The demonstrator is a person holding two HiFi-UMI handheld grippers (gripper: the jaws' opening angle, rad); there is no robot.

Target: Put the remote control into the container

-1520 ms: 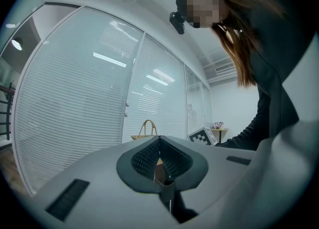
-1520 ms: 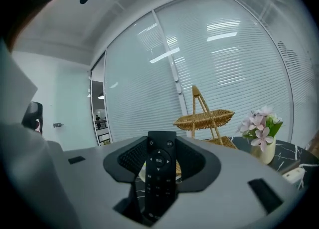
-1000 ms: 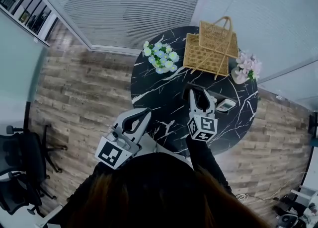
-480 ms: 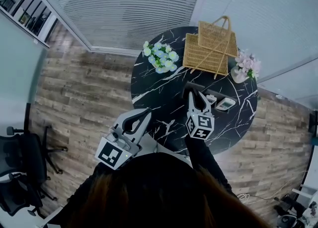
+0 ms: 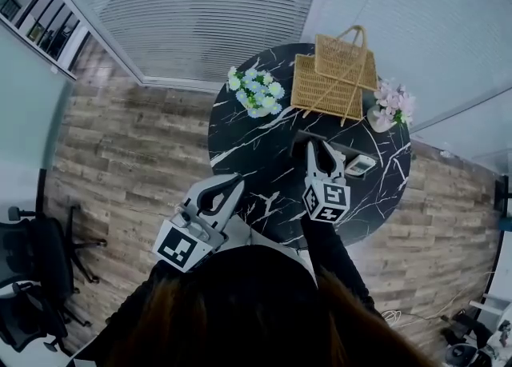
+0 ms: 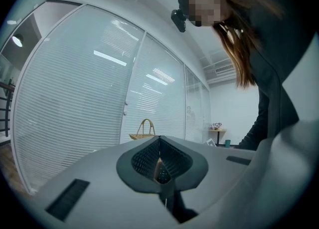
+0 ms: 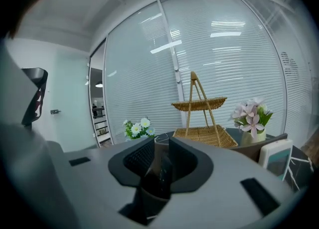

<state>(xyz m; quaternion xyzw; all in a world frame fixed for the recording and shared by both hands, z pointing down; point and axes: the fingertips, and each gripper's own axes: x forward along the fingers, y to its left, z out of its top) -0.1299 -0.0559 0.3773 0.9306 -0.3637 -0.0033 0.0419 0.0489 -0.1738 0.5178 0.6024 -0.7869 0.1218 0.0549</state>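
The right gripper [image 5: 314, 149], its jaws having just been closing, clamped the dark remote control [image 7: 163, 172] over the black table [image 5: 248, 149]. The left gripper [image 5: 228, 185], nearer left, was closed and empty.

Left gripper [image 5: 233, 182] jaws together, right gripper [image 5: 310, 148] just closed on remote [image 7: 162, 171].

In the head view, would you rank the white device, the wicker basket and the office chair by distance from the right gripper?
1. White device, just right of the right gripper.
2. Wicker basket, beyond it, straight ahead.
3. Office chair, far off to the left.
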